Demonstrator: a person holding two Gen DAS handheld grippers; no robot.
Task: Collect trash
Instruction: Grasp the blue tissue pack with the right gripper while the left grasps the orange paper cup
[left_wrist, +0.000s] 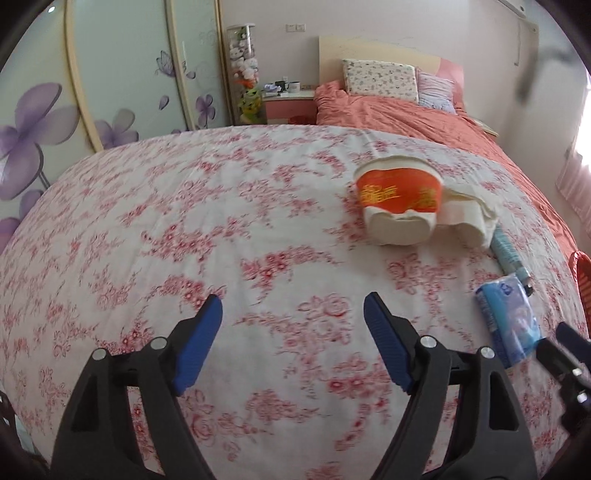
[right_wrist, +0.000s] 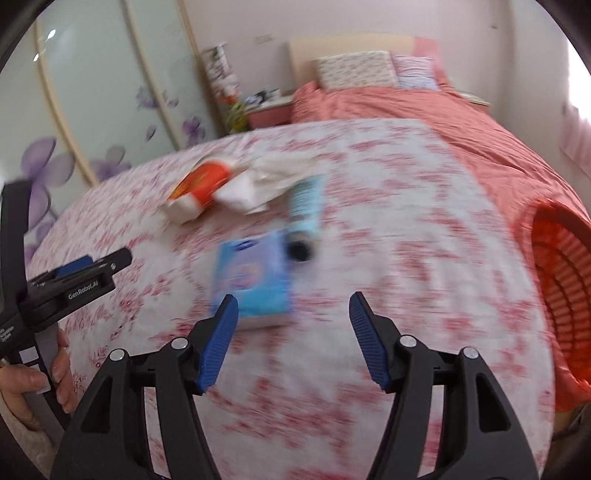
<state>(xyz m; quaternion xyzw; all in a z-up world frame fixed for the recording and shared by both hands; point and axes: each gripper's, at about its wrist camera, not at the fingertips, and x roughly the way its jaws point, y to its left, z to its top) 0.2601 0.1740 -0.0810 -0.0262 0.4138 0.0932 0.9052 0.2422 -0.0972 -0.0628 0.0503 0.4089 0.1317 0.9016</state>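
Note:
A crushed orange and white paper cup (left_wrist: 399, 201) lies on the floral sheet (left_wrist: 221, 229), with crumpled white paper (left_wrist: 469, 218) against its right side. Beside them lie a light blue tube (left_wrist: 508, 249) and a blue tissue packet (left_wrist: 508, 321). My left gripper (left_wrist: 293, 306) stands open over bare sheet, short of the cup and to its left. In the blurred right wrist view, my right gripper (right_wrist: 291, 306) is open just short of the blue packet (right_wrist: 251, 277); the cup (right_wrist: 199, 188), paper (right_wrist: 266, 181) and tube (right_wrist: 306, 201) lie beyond. Neither gripper holds anything.
A red slatted basket (right_wrist: 561, 295) stands off the bed's right edge. Pillows (left_wrist: 380, 79) and a salmon quilt (left_wrist: 424, 122) fill the far end. A nightstand (left_wrist: 288, 105) and wardrobe doors (left_wrist: 110, 92) are at the left. A hand (right_wrist: 33, 384) holds the left gripper's handle.

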